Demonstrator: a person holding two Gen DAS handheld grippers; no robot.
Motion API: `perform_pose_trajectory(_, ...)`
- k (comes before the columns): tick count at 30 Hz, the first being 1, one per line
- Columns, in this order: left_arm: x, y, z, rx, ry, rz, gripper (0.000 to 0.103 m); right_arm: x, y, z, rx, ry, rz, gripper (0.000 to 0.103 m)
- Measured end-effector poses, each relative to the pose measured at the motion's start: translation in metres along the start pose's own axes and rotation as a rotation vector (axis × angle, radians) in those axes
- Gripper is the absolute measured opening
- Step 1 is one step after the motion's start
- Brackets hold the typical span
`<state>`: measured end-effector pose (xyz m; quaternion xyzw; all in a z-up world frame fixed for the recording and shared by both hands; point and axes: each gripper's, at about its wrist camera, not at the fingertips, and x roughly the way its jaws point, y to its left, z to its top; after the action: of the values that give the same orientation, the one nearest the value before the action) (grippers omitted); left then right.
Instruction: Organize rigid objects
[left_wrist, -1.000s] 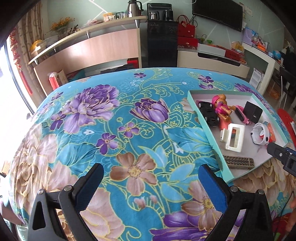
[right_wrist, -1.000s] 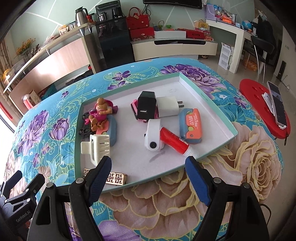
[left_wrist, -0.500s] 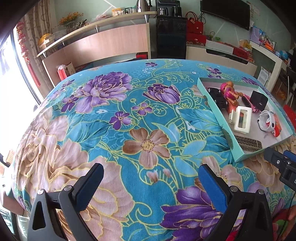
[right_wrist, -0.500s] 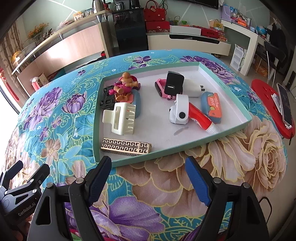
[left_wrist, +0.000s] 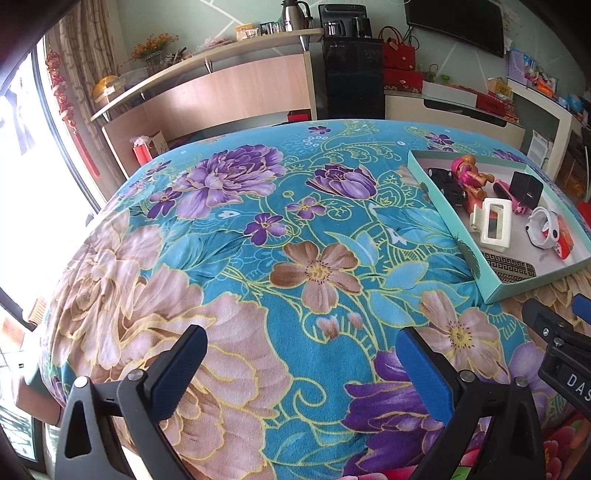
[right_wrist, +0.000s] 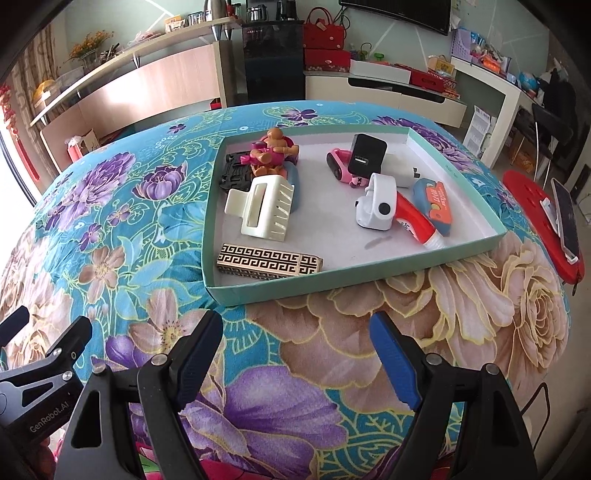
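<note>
- Left wrist: left tool (left_wrist: 301, 363) released, hovering over the flowered counter (left_wrist: 258, 229); tray (left_wrist: 463, 254) of rigid objects at the right edge.
- Right wrist: right tool (right_wrist: 295, 350) released, short of the tray's near wall; hair claw (right_wrist: 264, 210), patterned box (right_wrist: 267, 260), toys all inside. Fits either sorting finished or unloading ahead.

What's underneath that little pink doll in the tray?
The pink doll lies on a blue object and beside a black toy car. Doll and cream hair clip cover most of the blue thing, so it cannot be identified.
</note>
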<state>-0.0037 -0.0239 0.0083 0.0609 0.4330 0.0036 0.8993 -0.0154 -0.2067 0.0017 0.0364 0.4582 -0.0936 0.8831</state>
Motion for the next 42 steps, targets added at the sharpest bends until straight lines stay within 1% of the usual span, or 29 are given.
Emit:
perform_pose_trajectory(6, -0.001, -0.002, -0.003, 0.006, -0.018, 0.008, 0.103, -0.002, 0.004, -0.002, -0.017, -0.018, -0.029, 0.082)
perform_pose_trajectory(13, -0.002, -0.002, -0.003, 0.005, -0.02, 0.017, 0.103, 0.003, 0.001, -0.002, 0.0, 0.0, -0.033, 0.082)
perform_pose_trajectory(27, 0.007, -0.003, -0.004, 0.01, 0.019, 0.025, 0.103, 0.003, 0.006, -0.003, -0.027, 0.009, -0.061, 0.082)
perform_pose_trajectory(42, 0.007, 0.002, -0.005, -0.019, 0.019, 0.038, 0.103, 0.004, 0.012, -0.003, -0.061, 0.012, -0.076, 0.082)
